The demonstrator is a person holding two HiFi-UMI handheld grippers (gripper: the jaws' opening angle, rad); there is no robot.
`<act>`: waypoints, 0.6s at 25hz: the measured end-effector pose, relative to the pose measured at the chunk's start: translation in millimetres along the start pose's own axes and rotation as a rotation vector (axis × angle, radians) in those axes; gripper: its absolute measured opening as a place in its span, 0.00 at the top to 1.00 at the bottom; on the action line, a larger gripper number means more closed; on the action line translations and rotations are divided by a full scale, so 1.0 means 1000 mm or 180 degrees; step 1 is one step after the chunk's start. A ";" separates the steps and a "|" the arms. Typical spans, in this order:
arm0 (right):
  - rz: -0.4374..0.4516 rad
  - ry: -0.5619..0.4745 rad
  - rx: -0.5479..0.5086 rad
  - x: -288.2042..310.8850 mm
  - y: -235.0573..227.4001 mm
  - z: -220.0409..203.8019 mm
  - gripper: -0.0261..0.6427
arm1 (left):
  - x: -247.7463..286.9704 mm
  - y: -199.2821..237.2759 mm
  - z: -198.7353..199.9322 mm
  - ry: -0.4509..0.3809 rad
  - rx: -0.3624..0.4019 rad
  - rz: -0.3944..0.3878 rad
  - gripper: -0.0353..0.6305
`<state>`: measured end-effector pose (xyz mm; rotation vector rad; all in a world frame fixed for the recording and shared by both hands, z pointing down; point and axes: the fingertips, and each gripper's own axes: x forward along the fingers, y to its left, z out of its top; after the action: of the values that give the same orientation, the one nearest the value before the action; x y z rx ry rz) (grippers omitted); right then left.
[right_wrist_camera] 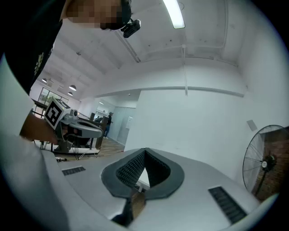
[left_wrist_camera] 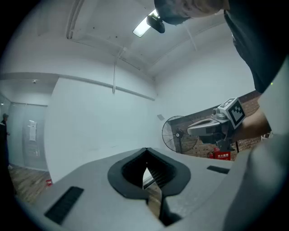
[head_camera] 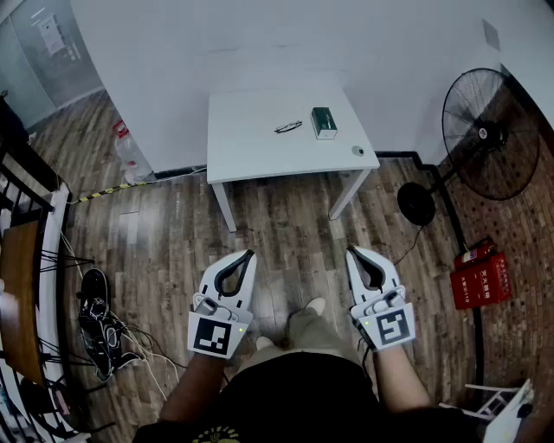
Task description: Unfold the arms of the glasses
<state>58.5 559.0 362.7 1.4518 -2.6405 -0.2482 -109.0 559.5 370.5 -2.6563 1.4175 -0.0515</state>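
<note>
Left tool (head_camera: pixel 248 256): jaw tips closed together, nothing gripped. Its own view shows the ribbed dark pads meeting at the tip, with only the empty loop-shaped gap behind them.
Right tool (head_camera: pixel 353 253): same state, tips fully together and no load.
Both are held level and side by side over the wood-plank floor (head_camera: pixel 286 216), apart from each other, with the person's light shoe (head_camera: pixel 315 304) between and just behind them.

Ahead of both tools, well apart: white rectangular bench (head_camera: pixel 260 169).
Dark-framed glasses (head_camera: pixel 288 127) lie on the bench top, roughly mid-bench and straight ahead of the gap between the tools. They are too small here to tell whether the arms are folded.
Green rectangular box (head_camera: pixel 324 123) sits just to the right of the glasses. A small grey round item (head_camera: pixel 358 150) is near the bench corner closest to the right tool.

Right of the right tool: black pedestal fan (head_camera: pixel 489 134) and a red plastic crate (head_camera: pixel 480 279) on the floor.
Left of the left tool: black shoe (head_camera: pixel 93 298) and loose cables.

View split: glasses, box and bench top show in the head view only. The gripper views add the white wall and the ceiling strip light (right_wrist_camera: pixel 174 13). Each one also catches the other tool from the side, plus the fan.
</note>
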 end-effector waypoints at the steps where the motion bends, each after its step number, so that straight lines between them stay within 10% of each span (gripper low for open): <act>1: 0.0004 -0.0026 0.0009 0.003 -0.003 -0.001 0.96 | 0.006 -0.002 -0.001 -0.0003 0.0005 -0.0015 0.94; 15: -0.0040 0.0034 0.0188 0.053 -0.071 -0.042 0.96 | 0.093 0.045 -0.022 0.0077 -0.0162 0.0271 0.94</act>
<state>96.5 472.7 390.8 1.4835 -2.6525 -0.1646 -96.3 455.6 383.2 -2.6406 1.5583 -0.0398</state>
